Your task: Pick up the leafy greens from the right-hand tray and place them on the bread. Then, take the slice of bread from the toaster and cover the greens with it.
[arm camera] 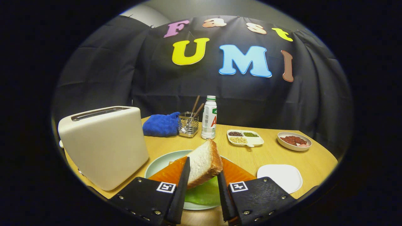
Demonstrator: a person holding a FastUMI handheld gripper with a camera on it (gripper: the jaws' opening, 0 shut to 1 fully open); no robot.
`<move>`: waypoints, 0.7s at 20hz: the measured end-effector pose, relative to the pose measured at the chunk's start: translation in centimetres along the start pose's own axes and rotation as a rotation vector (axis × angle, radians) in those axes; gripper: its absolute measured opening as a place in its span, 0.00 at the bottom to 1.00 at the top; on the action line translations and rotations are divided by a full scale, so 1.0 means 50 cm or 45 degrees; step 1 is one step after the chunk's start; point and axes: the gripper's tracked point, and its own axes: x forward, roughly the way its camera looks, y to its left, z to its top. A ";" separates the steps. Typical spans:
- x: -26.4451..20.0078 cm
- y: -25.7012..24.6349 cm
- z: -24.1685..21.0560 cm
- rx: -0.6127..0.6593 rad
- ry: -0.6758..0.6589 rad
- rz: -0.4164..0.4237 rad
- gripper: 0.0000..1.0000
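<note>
- The gripper (203, 175) is clamped on a slice of bread (204, 161), one finger pressed to each side, and the slice hangs tilted between them with its brown crust turned to the right.
- Right underneath, a leaf of greens (204, 194) lies spread on the pale green plate (160, 163), showing between the two fingers.
- The bread under the greens can't be made out; the held slice and the fingers cover that spot.
- The plate sits on the wooden table (273, 155), just ahead of the fingers.
- To the left of the plate stands the cream toaster (103, 146), upright, its slot on top.
- To the right of the plate is a white tray (281, 177), nothing on it.
- Farther back: a blue cloth (161, 124), a wire holder (188, 124) with sticks poking out, and a white bottle (209, 117), all in a row by the booth's wall.
- Beyond the plate to the right, a divided dish (245, 137) carries beans in its sections, and a small bowl (294, 141) with reddish pieces sits well apart at the far right.
</note>
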 end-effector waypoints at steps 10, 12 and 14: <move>0.021 -0.046 -0.024 -0.075 0.024 -0.083 0.70; 0.018 -0.045 -0.017 -0.062 0.015 -0.075 0.70; 0.006 -0.047 0.002 -0.048 -0.029 -0.072 0.69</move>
